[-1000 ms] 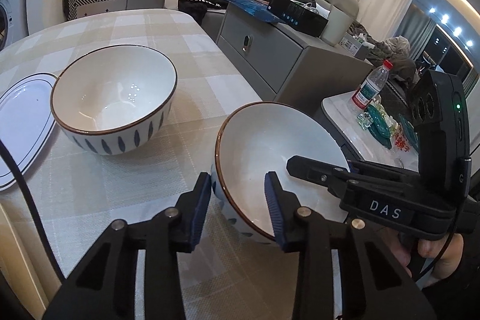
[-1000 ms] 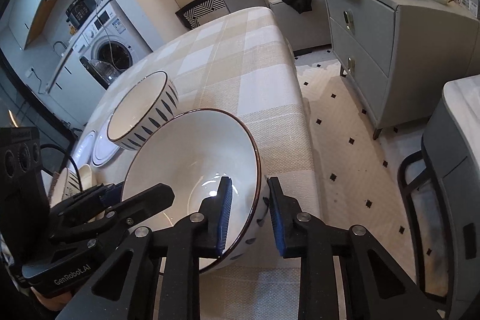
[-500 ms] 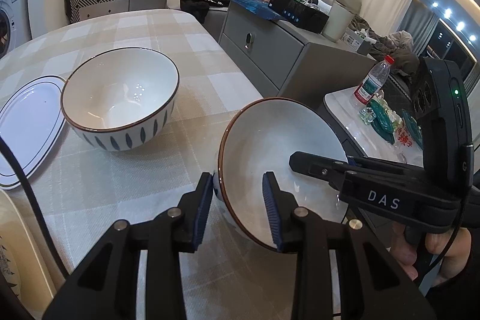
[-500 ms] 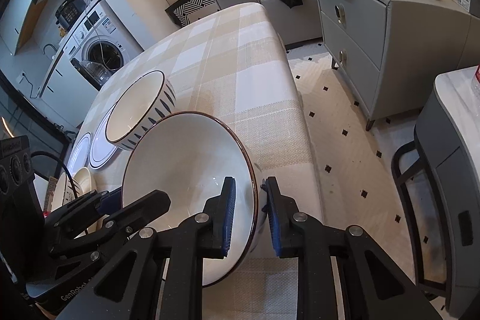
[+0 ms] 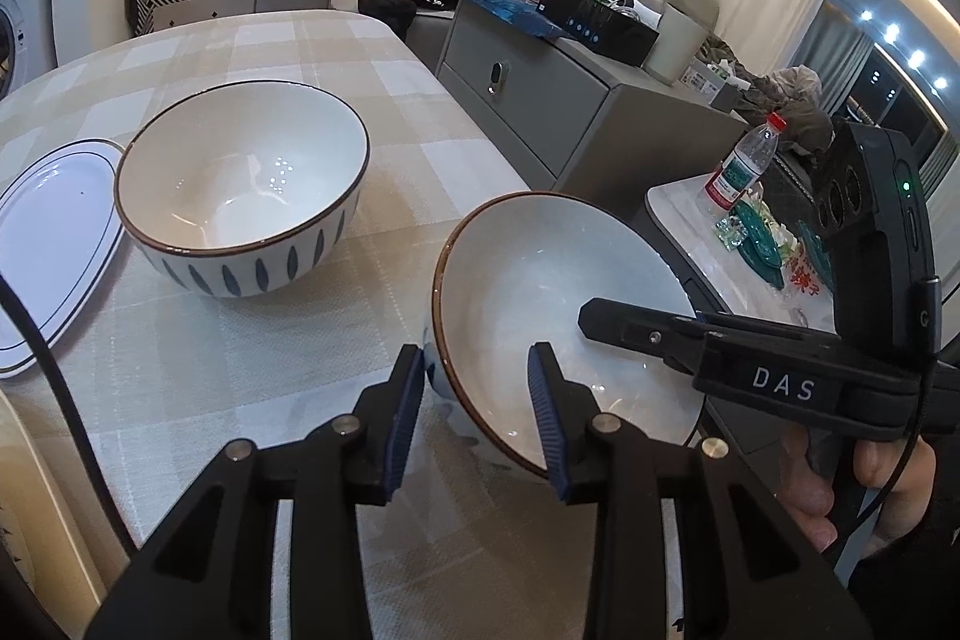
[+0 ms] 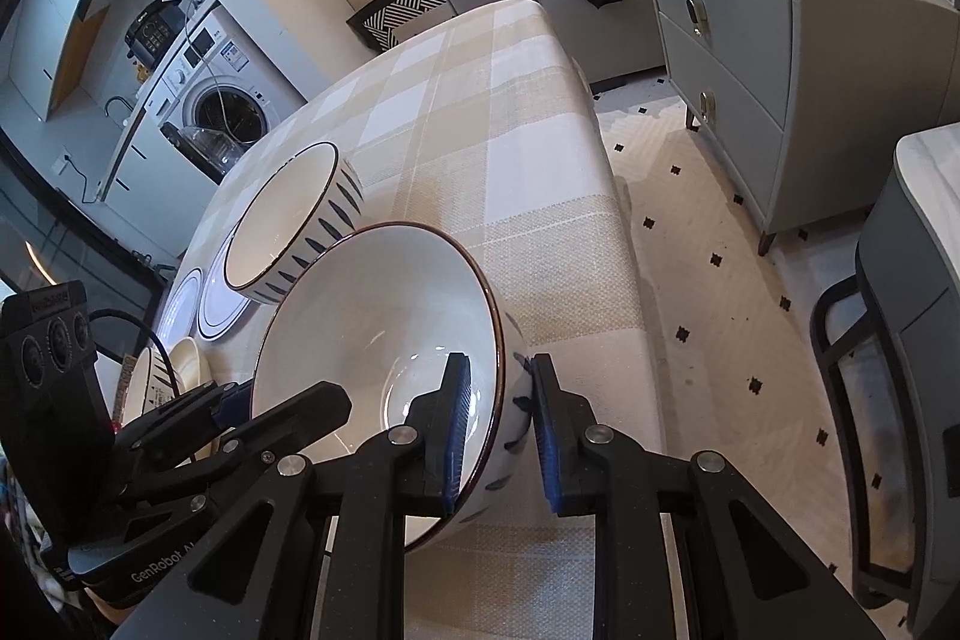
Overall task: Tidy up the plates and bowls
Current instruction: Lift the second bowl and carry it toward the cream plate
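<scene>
A white bowl (image 5: 558, 292) with a brown rim and blue dashes is tipped up on its side near the right edge of the checked table (image 5: 288, 58). My left gripper (image 5: 474, 358) straddles its near rim, one pad outside and one inside, and its jaws are opening slightly. My right gripper (image 6: 498, 364) is shut on the opposite rim of the same bowl (image 6: 372, 340); one of its fingers (image 5: 636, 328) reaches into the bowl. A second matching bowl (image 5: 240, 184) stands upright further back, beside a white plate (image 5: 48, 244).
The table's right edge (image 6: 618, 232) drops to a patterned floor. A grey cabinet (image 6: 750, 40), a side table with a water bottle (image 5: 741, 160) and a dark chair (image 6: 840, 340) stand to the right. Stacked plates (image 6: 210, 304) and small bowls (image 6: 174, 370) lie at the left.
The near bowl has tipped further up on its side between the two grippers. The right jaws have narrowed onto its rim. Neither hand has shifted.
</scene>
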The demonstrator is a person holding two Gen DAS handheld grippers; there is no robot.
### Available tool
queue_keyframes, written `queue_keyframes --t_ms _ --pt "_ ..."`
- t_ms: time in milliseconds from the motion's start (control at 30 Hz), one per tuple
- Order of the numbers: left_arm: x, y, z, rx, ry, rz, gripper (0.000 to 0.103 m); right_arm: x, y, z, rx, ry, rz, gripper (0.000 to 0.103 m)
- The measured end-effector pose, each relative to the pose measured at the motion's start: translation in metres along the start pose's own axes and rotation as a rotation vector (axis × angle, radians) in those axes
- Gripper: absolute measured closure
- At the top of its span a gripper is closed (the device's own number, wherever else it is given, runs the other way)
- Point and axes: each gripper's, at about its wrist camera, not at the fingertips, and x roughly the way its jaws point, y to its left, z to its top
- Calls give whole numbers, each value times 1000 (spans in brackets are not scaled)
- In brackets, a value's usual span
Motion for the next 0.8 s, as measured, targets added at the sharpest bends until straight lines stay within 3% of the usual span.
queue_keyframes --t_ms 200,800 --pt "15 6 -5 -54 59 -59 64 4 -3 0 39 12 48 83" --pt "-1 7 -9 -66 67 -53 69 7 3 -6 63 69 77 83"
